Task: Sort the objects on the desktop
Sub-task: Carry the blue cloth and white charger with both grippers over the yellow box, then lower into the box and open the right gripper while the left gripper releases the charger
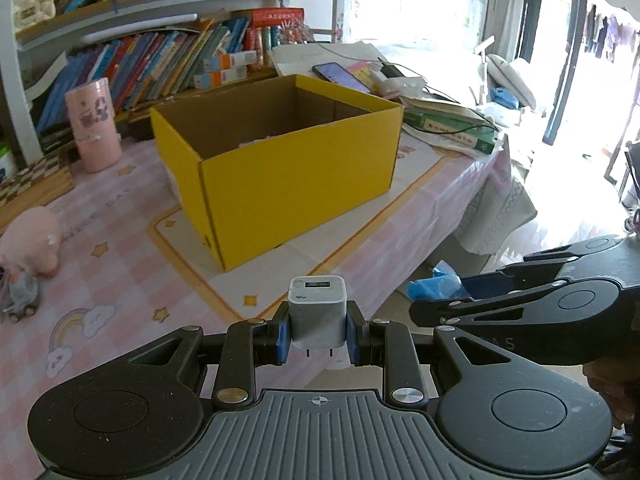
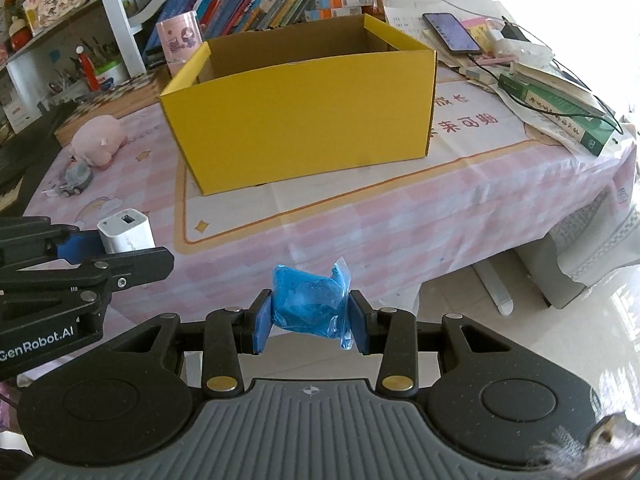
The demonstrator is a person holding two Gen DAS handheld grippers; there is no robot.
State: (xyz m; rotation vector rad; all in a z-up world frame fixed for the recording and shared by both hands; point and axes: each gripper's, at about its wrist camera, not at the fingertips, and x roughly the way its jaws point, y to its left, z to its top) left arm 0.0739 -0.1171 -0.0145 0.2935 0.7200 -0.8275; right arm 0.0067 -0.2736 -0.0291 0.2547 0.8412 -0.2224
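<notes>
Two items in hand, both short of the yellow box (image 2: 304, 112) at the near table edge. Your left gripper (image 1: 318, 330) pinches the white charger (image 1: 318, 312) across its flat sides, prongs pointing back toward the camera. It looks rigid, light and smooth-shelled, so a slip is the likely risk; your mid-body hold between the blue pads (image 1: 283, 336) is the right spot, stay off the prongs. Your right gripper (image 2: 310, 322) is clamped on the blue plastic-wrapped packet (image 2: 308, 304). It looks soft and crinkly and will probably deform rather than break. The film tail hangs loose at the right pad; grip the bulk, not the film. The box top is open; release low inside.
</notes>
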